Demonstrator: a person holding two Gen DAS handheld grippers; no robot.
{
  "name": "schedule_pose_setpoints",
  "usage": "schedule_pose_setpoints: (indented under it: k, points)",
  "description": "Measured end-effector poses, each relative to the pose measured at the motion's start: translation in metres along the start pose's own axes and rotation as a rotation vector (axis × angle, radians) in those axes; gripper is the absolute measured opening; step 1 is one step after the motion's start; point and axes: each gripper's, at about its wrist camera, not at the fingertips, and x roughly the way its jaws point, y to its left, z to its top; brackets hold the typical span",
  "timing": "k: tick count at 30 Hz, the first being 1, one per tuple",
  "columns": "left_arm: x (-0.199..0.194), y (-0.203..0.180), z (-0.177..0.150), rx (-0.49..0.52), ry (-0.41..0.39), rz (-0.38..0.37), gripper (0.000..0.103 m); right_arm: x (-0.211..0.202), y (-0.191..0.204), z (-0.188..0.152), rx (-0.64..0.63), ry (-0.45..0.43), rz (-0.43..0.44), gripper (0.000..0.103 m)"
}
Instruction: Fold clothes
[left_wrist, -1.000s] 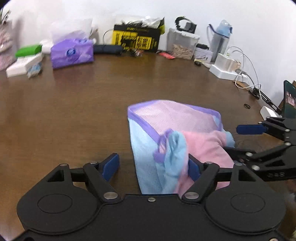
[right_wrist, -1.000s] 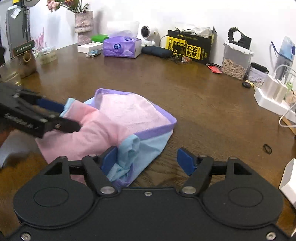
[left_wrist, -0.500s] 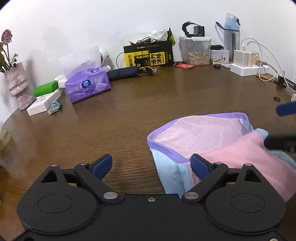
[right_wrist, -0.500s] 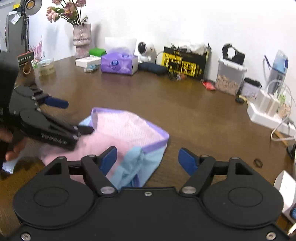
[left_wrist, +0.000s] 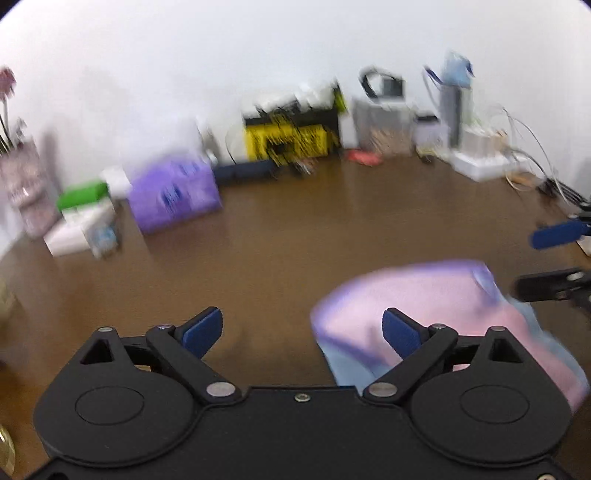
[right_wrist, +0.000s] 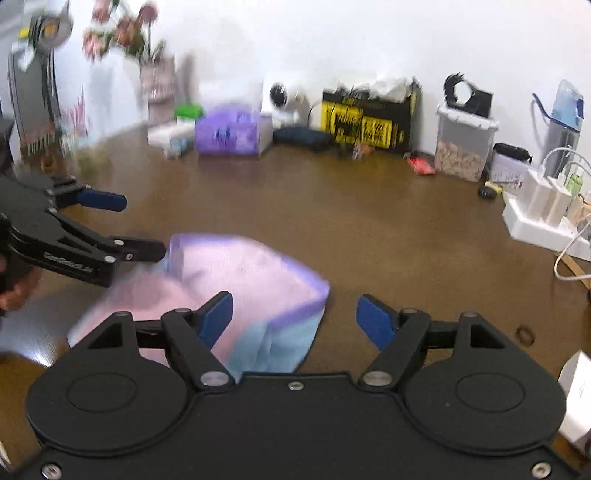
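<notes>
Both my grippers have pulled back from the soft pink-and-blue mesh garment with purple trim (right_wrist: 240, 280), folded on the brown wooden table (right_wrist: 369, 229); left gripper (left_wrist: 302, 328) and right gripper (right_wrist: 294, 314) gape wide, empty. Light, limp cloth, best pinched at its purple hem.

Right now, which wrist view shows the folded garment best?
The right wrist view: the garment lies near centre, mostly unobstructed, with its purple trim and blue panel visible. The left wrist view shows the garment blurred, off right, partly hidden behind its own finger.
</notes>
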Motion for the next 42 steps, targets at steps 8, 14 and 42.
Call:
schedule_pose_setpoints:
  k: [8, 14, 42]
  points:
    - [0.046, 0.010, 0.009, -0.095, 0.140, -0.109, 0.049, 0.063, -0.044, 0.014, 0.133, 0.162, 0.095, 0.049]
    - [0.051, 0.008, 0.007, -0.060, 0.140, -0.163, 0.007, 0.072, -0.040, 0.004, 0.103, 0.166, 0.092, 0.005]
    - [-0.062, -0.042, -0.078, 0.179, -0.153, -0.240, 0.002, -0.036, -0.025, -0.061, -0.221, 0.029, 0.419, 0.007]
